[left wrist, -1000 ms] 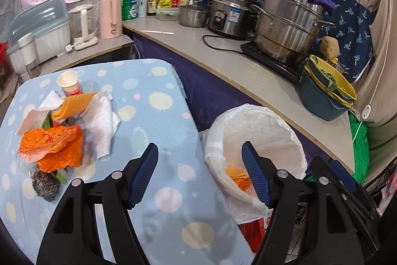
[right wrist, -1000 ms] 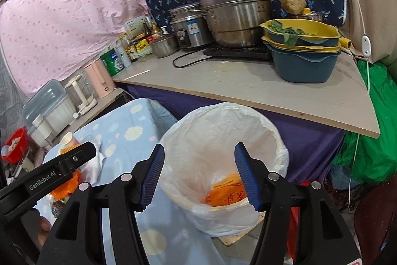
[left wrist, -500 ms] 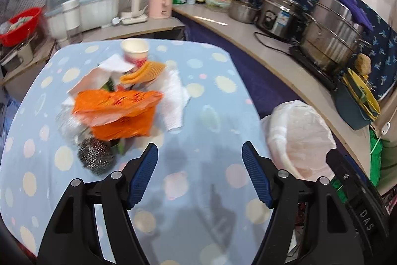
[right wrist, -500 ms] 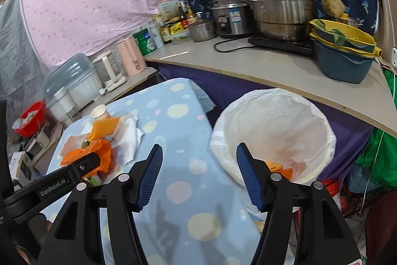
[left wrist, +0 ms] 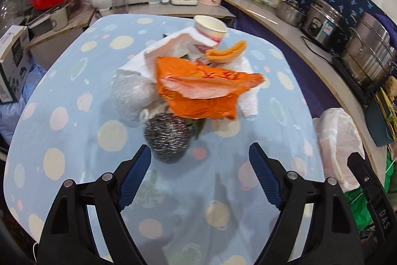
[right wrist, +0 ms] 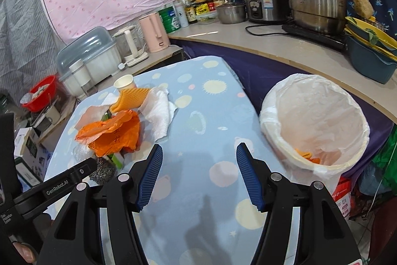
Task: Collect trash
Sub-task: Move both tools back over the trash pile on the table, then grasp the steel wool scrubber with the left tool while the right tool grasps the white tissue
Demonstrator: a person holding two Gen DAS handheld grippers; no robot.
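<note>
While its jaws have just been opening and stand wide with nothing between them, the left gripper hangs over the dotted blue tablecloth. Just ahead of its left pad lies one steel wool scourer, touching the heap of trash behind it. There, one crumpled orange plastic bag stretches with its long axis across the view. Beyond it lie one white paper towel, one orange ribbed piece and one paper cup, upright with its mouth up. The right gripper is also parted and empty, over bare cloth. To its right stands one bin lined with a white bag, orange scraps at its bottom.
</note>
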